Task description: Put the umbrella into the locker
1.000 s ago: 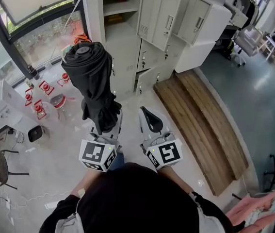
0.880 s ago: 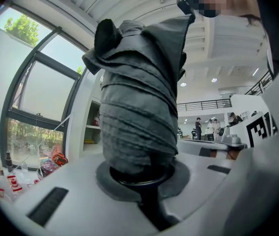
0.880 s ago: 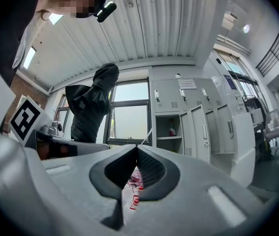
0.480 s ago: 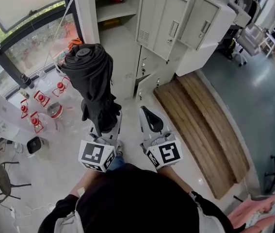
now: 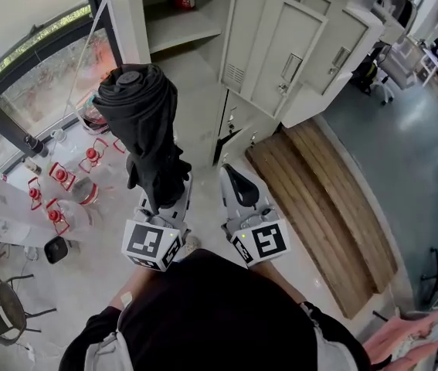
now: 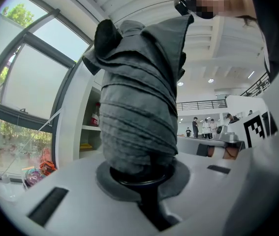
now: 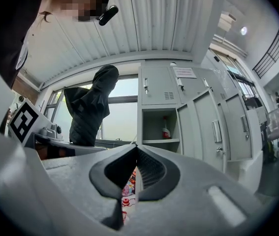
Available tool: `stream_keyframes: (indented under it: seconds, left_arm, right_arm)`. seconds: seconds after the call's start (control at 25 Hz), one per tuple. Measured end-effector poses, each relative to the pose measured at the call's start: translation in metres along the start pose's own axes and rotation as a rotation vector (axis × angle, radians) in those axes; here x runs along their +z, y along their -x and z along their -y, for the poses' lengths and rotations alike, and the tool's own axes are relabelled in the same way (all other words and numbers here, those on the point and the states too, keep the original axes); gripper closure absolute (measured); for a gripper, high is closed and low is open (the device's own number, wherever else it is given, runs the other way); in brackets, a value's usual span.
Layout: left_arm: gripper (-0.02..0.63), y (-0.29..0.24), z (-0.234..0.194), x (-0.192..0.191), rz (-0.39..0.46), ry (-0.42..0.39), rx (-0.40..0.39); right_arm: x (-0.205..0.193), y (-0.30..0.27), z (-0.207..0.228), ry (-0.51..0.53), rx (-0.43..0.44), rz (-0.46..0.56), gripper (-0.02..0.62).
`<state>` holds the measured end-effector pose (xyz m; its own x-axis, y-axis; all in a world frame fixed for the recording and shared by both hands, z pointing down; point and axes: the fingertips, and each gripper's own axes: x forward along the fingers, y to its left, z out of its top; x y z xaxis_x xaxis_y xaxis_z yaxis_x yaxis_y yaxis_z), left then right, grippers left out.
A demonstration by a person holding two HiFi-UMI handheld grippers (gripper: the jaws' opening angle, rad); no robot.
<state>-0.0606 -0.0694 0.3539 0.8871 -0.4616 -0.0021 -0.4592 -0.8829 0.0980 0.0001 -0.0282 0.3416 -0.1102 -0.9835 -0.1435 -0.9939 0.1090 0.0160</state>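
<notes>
In the head view the folded umbrella's (image 5: 145, 130) bunched black fabric covers the jaw tips of the left gripper (image 6: 144, 191). In the left gripper view only a dark stem under a ring shows between the closed jaws, handle or tip unclear. The person's head (image 5: 219, 315) conceals both hands. The locker's (image 5: 126, 29) top is cut off by the upper edge. The label on its shelf's red bottle (image 7: 166, 131) is too small to read.

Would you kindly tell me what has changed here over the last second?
The person has carried the umbrella closer to the locker, which now looms larger ahead. Unchanged: the left claw stays shut on the upright umbrella; the right claw stays shut and empty.
</notes>
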Motion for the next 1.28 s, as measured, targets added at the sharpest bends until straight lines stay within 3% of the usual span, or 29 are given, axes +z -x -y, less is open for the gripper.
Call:
stream_keyframes:
  seconds: [0.36, 0.6, 1.04, 1.28]
  left_arm:
    - [0.578, -0.051, -0.044, -0.005, -0.005, 0.017, -0.047]
    - [0.578, -0.068, -0.063, -0.022, -0.063, 0.041, -0.053]
    - [0.578, -0.145, -0.092, -0.040, -0.113, 0.062, 0.022]
    - [0.578, -0.198, -0.105, -0.044, -0.132, 0.097, 0.106]
  right_arm:
    - [-0.016, -0.056, 0.027, 0.016, -0.040, -0.003, 0.592]
    - [-0.034, -0.084, 0.035, -0.009, -0.037, -0.025, 0.592]
    - [-0.039, -0.165, 0.093, -0.018, 0.118, 0.007, 0.592]
    - [-0.042, -0.213, 0.141, -0.033, 0.228, 0.019, 0.592]
